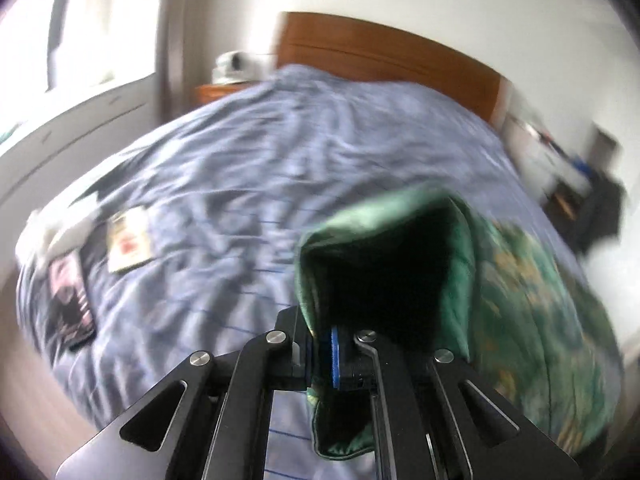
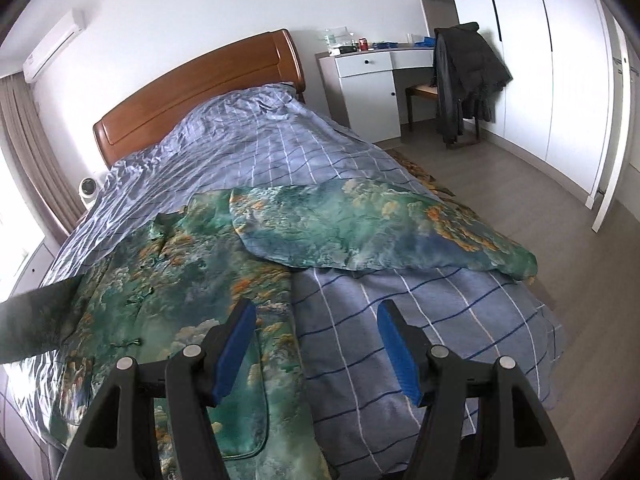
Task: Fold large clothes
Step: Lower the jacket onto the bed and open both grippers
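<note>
A large green silky garment with orange and blue print point(image 2: 180, 280) lies spread on the bed, one sleeve point(image 2: 372, 228) stretched to the right. My left gripper point(image 1: 334, 360) is shut on a fold of the garment point(image 1: 384, 264) and holds it lifted above the bed; the view is blurred. A dark blurred strip of lifted cloth point(image 2: 36, 320) enters the right wrist view at the left edge. My right gripper point(image 2: 316, 352) is open and empty, above the garment's lower hem and the bedcover.
The bed has a blue checked cover point(image 2: 420, 340) and a wooden headboard point(image 2: 192, 92). Flat packets point(image 1: 128, 244) lie on the bed's left side. A white desk point(image 2: 364, 80), a chair with a dark jacket point(image 2: 464, 76) and wardrobes point(image 2: 560, 80) stand to the right.
</note>
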Action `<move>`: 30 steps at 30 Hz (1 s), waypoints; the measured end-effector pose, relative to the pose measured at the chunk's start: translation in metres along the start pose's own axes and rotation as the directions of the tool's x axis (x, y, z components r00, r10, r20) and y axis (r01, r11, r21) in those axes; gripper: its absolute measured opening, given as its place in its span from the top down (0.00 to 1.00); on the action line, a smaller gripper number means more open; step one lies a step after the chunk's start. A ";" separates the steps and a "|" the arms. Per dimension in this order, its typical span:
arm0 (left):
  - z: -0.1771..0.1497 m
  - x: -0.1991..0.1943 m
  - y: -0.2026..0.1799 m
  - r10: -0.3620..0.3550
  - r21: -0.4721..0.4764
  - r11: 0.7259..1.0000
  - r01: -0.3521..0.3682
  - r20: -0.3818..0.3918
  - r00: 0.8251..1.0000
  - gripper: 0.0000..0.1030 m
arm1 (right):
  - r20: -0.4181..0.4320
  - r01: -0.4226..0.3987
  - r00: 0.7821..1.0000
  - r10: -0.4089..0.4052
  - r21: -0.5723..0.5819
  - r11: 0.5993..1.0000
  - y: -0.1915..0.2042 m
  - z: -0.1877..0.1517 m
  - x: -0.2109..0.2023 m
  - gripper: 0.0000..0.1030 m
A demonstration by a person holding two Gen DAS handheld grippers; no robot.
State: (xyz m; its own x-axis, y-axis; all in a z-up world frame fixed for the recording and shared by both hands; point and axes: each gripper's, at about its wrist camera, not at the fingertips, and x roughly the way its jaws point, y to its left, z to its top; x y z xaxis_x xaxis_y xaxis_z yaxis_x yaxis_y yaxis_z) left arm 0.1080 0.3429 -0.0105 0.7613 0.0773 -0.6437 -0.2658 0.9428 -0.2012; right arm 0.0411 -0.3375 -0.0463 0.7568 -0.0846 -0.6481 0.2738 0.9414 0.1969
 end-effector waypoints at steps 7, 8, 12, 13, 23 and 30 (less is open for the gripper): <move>0.002 0.031 0.073 0.235 -0.211 0.949 -0.233 -0.019 0.972 0.73 | 0.004 -0.021 1.000 0.021 -0.015 1.000 0.011 0.003 -0.004 0.37; 0.001 0.032 0.077 0.252 -0.231 0.941 -0.249 -0.018 0.968 0.61 | 0.007 -0.025 1.000 0.025 -0.020 1.000 0.013 0.004 -0.005 0.37; -0.010 0.027 0.086 0.317 -0.268 0.913 -0.307 -0.007 0.949 0.39 | 0.019 -0.028 0.999 0.029 -0.037 0.999 0.019 0.004 -0.010 0.37; -0.014 0.028 0.082 0.322 -0.258 0.914 -0.313 -0.008 0.947 0.28 | 0.023 -0.024 0.999 0.025 -0.044 0.999 0.020 0.004 -0.011 0.37; -0.067 0.031 -0.034 0.229 -0.007 0.973 -0.229 -0.003 0.973 0.04 | 0.013 0.006 1.000 -0.005 -0.078 0.997 0.033 0.006 -0.003 0.32; -0.084 0.010 -0.132 0.129 0.236 0.962 -0.134 0.037 0.991 0.01 | 0.036 0.049 0.998 -0.044 -0.151 0.987 0.047 0.006 -0.009 0.23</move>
State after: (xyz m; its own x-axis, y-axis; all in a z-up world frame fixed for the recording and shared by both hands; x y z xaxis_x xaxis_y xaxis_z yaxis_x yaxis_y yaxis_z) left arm 0.1012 0.1917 -0.0528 0.7418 0.2104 -0.6368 -0.2186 0.9735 0.0670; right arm 0.0505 -0.2941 -0.0266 0.7651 -0.1381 -0.6289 0.2182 0.9745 0.0516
